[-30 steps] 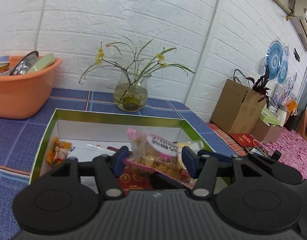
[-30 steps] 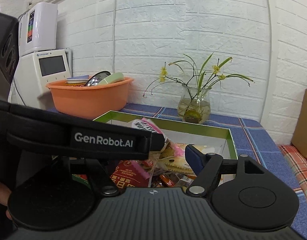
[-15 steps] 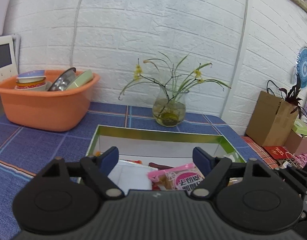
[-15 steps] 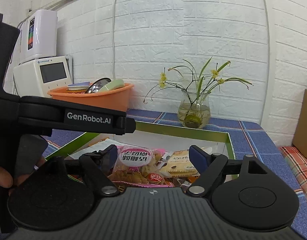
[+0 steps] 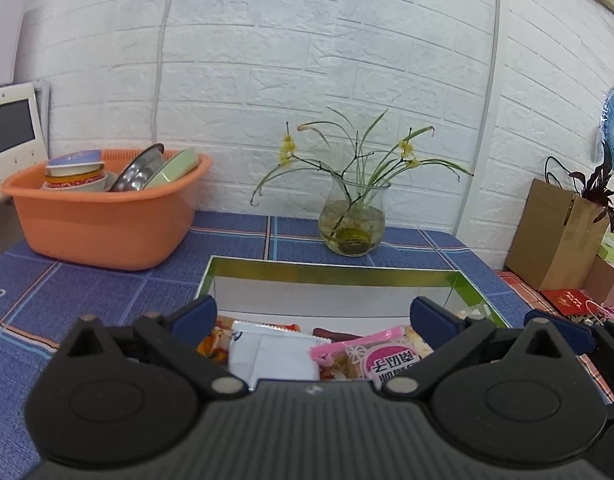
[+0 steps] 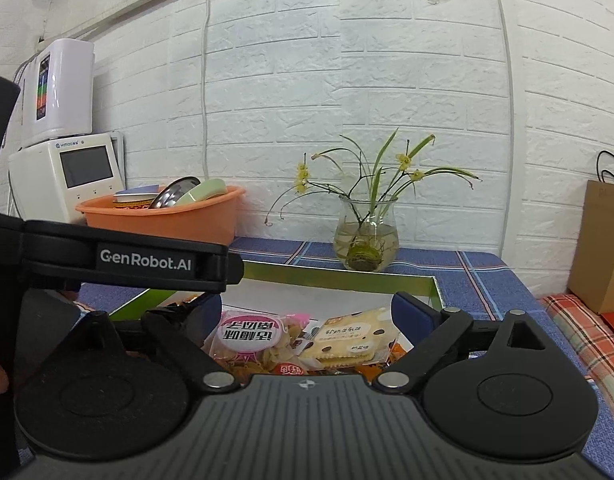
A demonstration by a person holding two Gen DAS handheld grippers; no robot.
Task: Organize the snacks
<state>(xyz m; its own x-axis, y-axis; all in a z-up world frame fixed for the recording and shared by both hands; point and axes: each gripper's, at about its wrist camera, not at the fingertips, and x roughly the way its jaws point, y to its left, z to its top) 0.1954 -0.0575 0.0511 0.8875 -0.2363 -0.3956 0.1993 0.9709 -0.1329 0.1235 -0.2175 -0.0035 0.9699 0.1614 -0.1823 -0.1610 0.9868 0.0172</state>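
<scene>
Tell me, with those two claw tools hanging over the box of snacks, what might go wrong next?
1. The left gripper, whose jaws have just been opening with nothing pinched, and the right gripper hover close together above the green box; they might bump.
2. The pink snack bag lies loosely on the pile, against the cracker pack; a grab could drag both.
3. The glass vase stands just behind the box; a push forward could tip it.
</scene>
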